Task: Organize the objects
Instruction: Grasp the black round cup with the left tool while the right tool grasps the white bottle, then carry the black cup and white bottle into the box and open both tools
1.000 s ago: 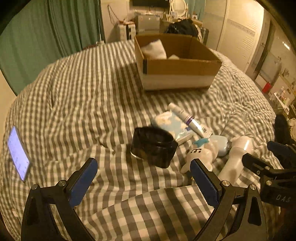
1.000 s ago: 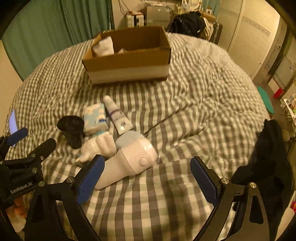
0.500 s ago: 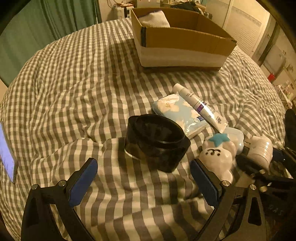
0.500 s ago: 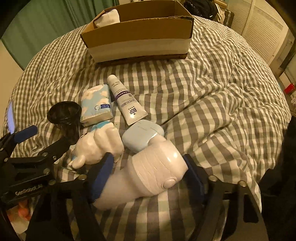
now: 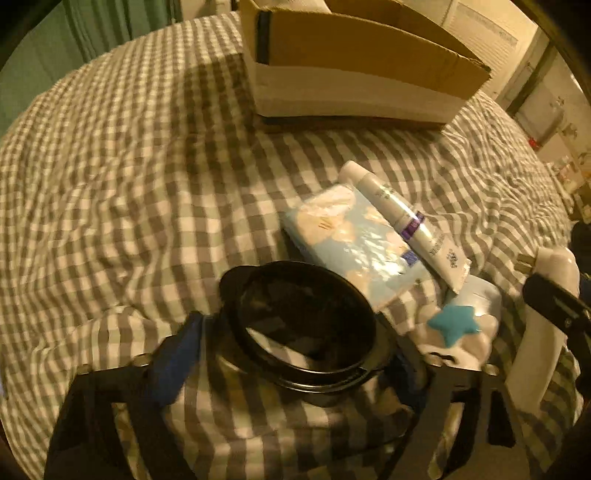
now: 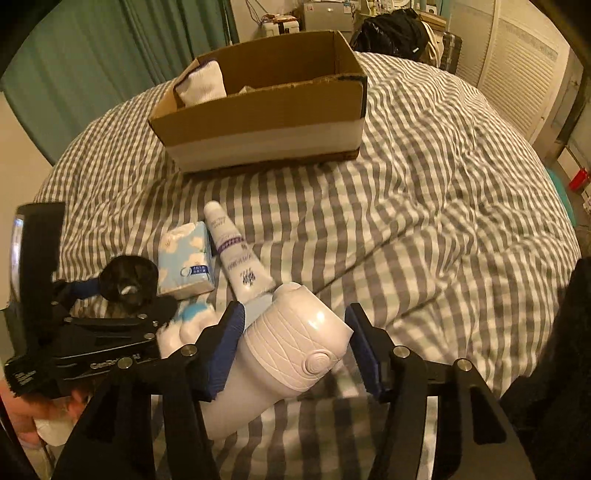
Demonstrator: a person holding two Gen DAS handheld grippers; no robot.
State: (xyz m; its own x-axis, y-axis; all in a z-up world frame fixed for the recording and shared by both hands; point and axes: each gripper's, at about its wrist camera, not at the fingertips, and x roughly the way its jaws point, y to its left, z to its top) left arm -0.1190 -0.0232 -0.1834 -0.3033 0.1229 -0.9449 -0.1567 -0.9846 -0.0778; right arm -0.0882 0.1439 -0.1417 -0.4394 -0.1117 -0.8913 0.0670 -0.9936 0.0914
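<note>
My left gripper (image 5: 295,354) is shut on a black round cup (image 5: 301,325), its blue pads on either side of it, on the checked bedspread (image 5: 129,177). My right gripper (image 6: 295,343) is shut on a white handheld device (image 6: 295,350) and holds it just above the bed. A blue tissue pack (image 5: 354,243), a white tube (image 5: 406,225) and a white plush toy with a blue star (image 5: 454,325) lie beside them. An open cardboard box (image 6: 266,110) with white socks (image 6: 201,86) stands farther back.
A lit phone (image 6: 16,240) lies at the bed's left edge. Green curtains (image 6: 92,55) hang at the back left. Dark clothes (image 6: 391,33) lie behind the box, and dark cloth (image 6: 554,350) at the right edge.
Both grippers moved forward and closed. The left one closed on the black cup, the right one on the white device, which is now lifted slightly.
</note>
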